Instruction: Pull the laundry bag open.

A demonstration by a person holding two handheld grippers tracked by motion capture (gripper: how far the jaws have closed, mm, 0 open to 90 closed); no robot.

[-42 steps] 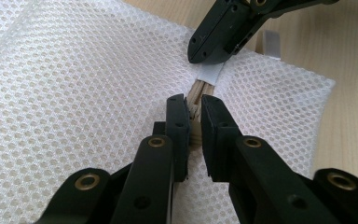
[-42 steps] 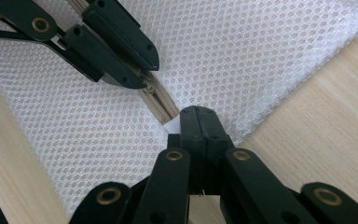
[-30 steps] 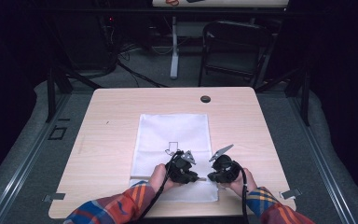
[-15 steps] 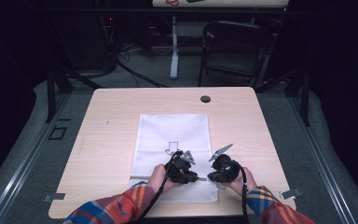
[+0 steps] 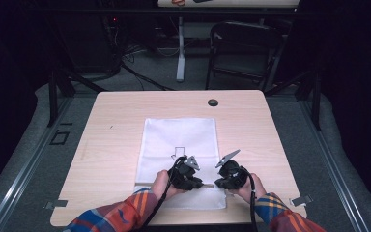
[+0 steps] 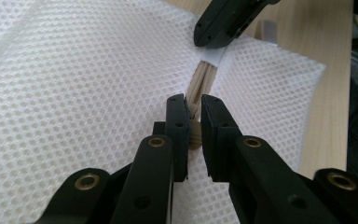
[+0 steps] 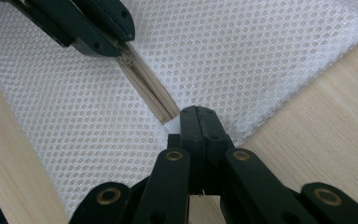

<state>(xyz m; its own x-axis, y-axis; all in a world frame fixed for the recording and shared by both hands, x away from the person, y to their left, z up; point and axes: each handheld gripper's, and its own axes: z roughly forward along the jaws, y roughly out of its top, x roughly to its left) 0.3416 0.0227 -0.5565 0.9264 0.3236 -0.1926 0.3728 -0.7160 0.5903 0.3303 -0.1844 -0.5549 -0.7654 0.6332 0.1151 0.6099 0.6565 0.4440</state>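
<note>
**Zip held at both ends, no change**

Since the zipper (image 7: 150, 94) runs left-right along the near edge of the white mesh bag (image 5: 181, 140), any pull goes along that line. L gripper (image 6: 194, 109) is clamped on the zip strip; R gripper (image 7: 197, 116) is clenched on its right end, just beside. Vs the earlier frames: hands, bag unmoved.
</note>
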